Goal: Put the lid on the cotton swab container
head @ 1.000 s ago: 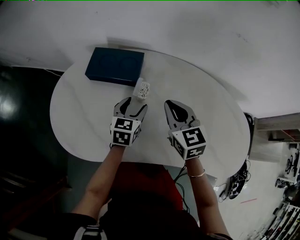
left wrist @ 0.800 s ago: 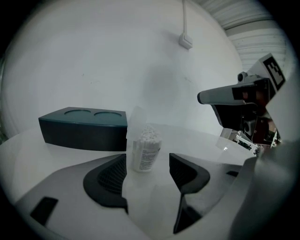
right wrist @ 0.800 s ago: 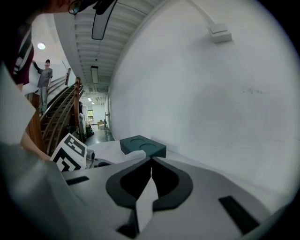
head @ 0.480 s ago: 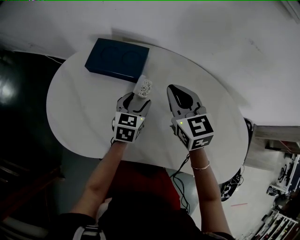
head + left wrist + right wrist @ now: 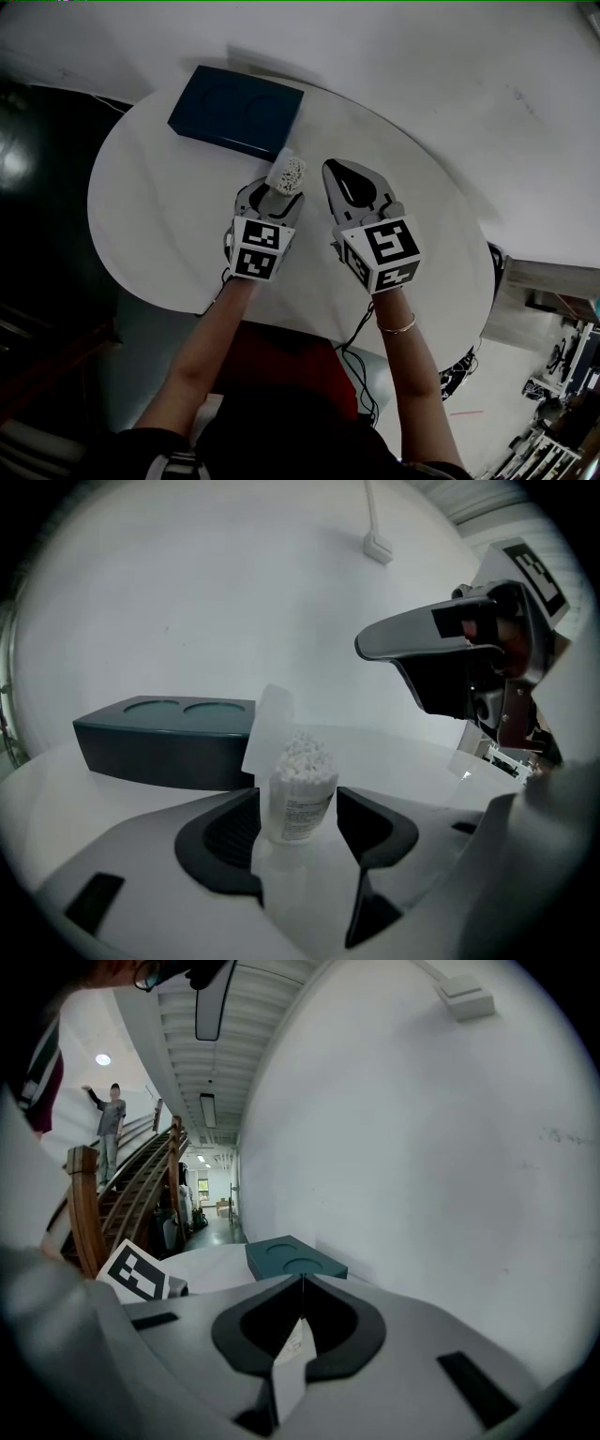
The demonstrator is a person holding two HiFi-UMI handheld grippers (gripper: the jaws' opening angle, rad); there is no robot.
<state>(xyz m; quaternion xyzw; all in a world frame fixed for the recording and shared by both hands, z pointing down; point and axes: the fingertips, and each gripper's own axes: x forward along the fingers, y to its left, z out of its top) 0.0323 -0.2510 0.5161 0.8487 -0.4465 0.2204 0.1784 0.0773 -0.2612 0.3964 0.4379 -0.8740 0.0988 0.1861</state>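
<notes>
Near the middle of the round white table (image 5: 159, 216), the left gripper (image 5: 272, 194) has its jaws clamped on the lower body of the cotton swab container (image 5: 300, 789), which stands upright with white swab tips showing. Its clear lid (image 5: 267, 726) stands open behind it. Just right, the right gripper (image 5: 334, 174) hovers with jaws together. A dark blue box (image 5: 236, 111) lies on the far side.
</notes>
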